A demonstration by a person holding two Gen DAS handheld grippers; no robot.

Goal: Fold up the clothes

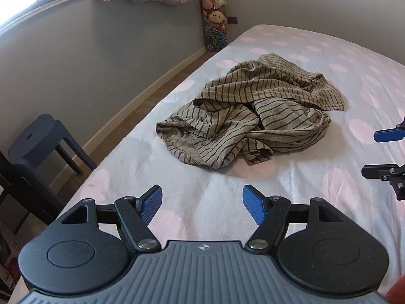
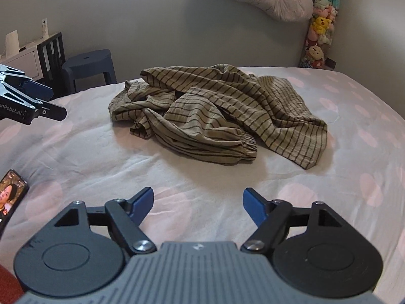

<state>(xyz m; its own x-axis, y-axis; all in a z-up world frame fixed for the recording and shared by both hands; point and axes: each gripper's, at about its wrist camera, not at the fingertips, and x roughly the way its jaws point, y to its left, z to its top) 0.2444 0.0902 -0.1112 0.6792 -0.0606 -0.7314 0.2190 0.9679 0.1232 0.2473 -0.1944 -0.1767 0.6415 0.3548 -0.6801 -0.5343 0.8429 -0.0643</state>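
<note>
A crumpled beige garment with dark stripes (image 1: 253,111) lies in a heap on the bed (image 1: 202,185); it shows again as the striped garment (image 2: 215,111) in the right wrist view, with an elastic cuff toward the near right. My left gripper (image 1: 202,204) hovers open over bare sheet, short of the heap. My right gripper (image 2: 198,204) is open too, also short of the cloth. Each gripper appears at the edge of the other's view: the right gripper (image 1: 379,152) and the left gripper (image 2: 48,101). Neither touches the garment.
The bed (image 2: 101,157) has a white sheet with pink dots. A dark blue stool (image 1: 38,136) stands beside it on the wood floor. A phone (image 2: 10,192) lies on the sheet at the near left. A column of plush toys (image 2: 320,25) fills the corner.
</note>
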